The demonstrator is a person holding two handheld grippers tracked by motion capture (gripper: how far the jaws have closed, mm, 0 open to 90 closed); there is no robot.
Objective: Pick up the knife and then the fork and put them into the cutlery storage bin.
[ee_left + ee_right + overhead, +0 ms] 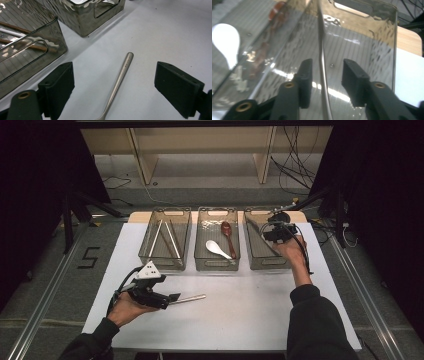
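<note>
A metal utensil (192, 297) lies on the white table, its handle pointing right. My left gripper (174, 297) sits low over it, open. In the left gripper view the utensil's handle (120, 77) rests on the table between the wide-apart jaws of the left gripper (114, 68), touching neither. My right gripper (276, 232) hangs over the right-hand clear bin (267, 265). In the right gripper view a thin metal utensil (321, 50) runs up between the jaws of the right gripper (327, 61), with a gap on each side, inside that bin (367, 32).
Three clear grey bins stand in a row at the back. The left bin (165, 262) holds chopsticks (165, 237). The middle bin (216, 266) holds a white spoon (217, 248) and a brown spoon (227, 232). Dark frames flank the table.
</note>
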